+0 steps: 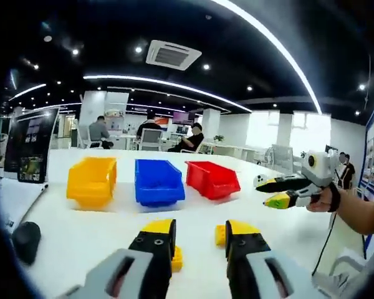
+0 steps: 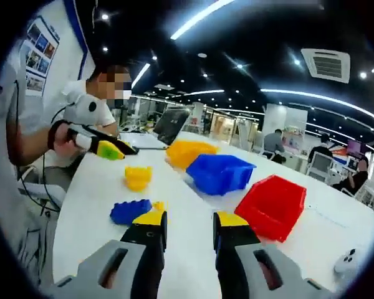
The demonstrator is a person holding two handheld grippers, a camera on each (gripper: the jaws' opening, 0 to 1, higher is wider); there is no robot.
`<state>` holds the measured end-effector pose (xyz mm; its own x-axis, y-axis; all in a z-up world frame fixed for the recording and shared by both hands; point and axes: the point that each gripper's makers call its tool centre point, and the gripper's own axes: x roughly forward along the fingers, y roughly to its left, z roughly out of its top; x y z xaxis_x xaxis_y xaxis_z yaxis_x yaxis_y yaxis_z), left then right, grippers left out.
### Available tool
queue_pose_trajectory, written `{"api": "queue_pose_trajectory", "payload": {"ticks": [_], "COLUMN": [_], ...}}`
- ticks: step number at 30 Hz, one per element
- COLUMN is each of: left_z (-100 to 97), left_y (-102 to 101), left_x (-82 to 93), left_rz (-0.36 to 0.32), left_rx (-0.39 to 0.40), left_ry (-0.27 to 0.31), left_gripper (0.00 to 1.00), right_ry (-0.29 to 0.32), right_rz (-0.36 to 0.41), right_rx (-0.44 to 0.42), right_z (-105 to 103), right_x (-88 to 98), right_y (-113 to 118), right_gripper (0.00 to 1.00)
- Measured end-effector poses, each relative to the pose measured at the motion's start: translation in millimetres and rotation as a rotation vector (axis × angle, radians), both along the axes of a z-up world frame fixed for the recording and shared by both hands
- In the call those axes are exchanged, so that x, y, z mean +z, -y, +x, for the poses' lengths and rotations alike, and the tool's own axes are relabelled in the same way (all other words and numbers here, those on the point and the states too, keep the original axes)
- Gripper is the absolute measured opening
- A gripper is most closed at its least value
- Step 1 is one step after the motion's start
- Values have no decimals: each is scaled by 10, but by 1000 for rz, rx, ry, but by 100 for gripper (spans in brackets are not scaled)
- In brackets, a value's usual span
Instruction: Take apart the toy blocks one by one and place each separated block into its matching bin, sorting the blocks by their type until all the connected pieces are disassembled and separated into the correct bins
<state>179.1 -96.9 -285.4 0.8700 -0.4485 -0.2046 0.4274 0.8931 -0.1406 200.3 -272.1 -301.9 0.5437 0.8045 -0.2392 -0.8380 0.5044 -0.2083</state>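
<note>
1. Left gripper (image 1: 196, 240) low over the white bench (image 1: 81, 230), jaws parted with a clear gap and holding nothing; yellow block pieces (image 1: 219, 235) just beyond and between the jaw tips, how they join impossible to tell.
2. Right gripper (image 2: 184, 225) also jaws apart and empty, pointed down the bench from the other side; seen too in the left gripper view (image 1: 285, 190), raised at the right in a hand (image 1: 324, 200).
3. In the right gripper view: a blue block (image 2: 129, 212) touching a small yellow block (image 2: 157, 206) just beyond the left jaw tip, a separate yellow block (image 2: 138, 177) farther off in the open.
4. Yellow bin (image 1: 91, 180), blue bin (image 1: 158, 182) and red bin (image 1: 212, 179) in a row at the far side, near one another, nothing visible inside from here.
5. Judged stage: early, blocks not yet binned.
6. Likely risks:
   - closing on the seam of the blue and yellow pair, gripping both, so no separation;
   - one-gripper pull dragging the whole cluster across the smooth bench;
   - a sudden snap apart flinging a piece off the bench edge;
   - bins close together, so a careless drop landing in the neighbouring colour.
</note>
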Motion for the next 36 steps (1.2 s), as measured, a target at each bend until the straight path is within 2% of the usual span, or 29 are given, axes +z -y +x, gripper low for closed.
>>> {"api": "queue_pose_trajectory", "payload": {"ticks": [4,7,8,12,14,16,18,20,21,23,29,32,33,36], "left_z": [34,49,48,-73,-119,-143,-208,-228,-230,-214,-103,-42,-23,-35], "left_y": [-8,11,35,293,434,566,742,844,876,892,807,758,745,771], "left_x": [-28,-27,-12,-83,-167,-236,-360,-470,-514,-579,-598,-598,-610,-655], "left_rz": [0,5,8,64,92,114,131,140,152,157,188,205,210,194], "left_rx": [8,7,-1,-111,-141,-162,-209,-218,-219,-208,-161,-145,-143,-157], "left_ry": [1,1,2,-59,-96,-105,-136,-170,-176,-193,-182,-176,-181,-211], "left_gripper": [33,34,34,34,35,35,35,36,36,36,38,37,37,33], "right_ry": [-28,-55,-52,-22,-19,-14,-22,-24,-12,6,29,17,14,4], "right_rz": [3,24,3,-76,-95,-109,-99,-107,-134,-154,-201,-193,-191,-181], "right_rx": [-10,1,16,81,90,98,118,133,137,152,186,179,171,165], "right_z": [-92,-85,-97,-134,-116,-108,-105,-88,-75,-69,-41,5,25,37], "right_x": [-107,-164,-196,-325,-389,-426,-445,-473,-494,-497,-580,-591,-594,-592], "right_y": [39,-21,-86,-300,-386,-445,-517,-572,-580,-622,-695,-672,-668,-665], "right_gripper": [31,31,32,34,34,34,34,34,34,34,33,28,24,23]}}
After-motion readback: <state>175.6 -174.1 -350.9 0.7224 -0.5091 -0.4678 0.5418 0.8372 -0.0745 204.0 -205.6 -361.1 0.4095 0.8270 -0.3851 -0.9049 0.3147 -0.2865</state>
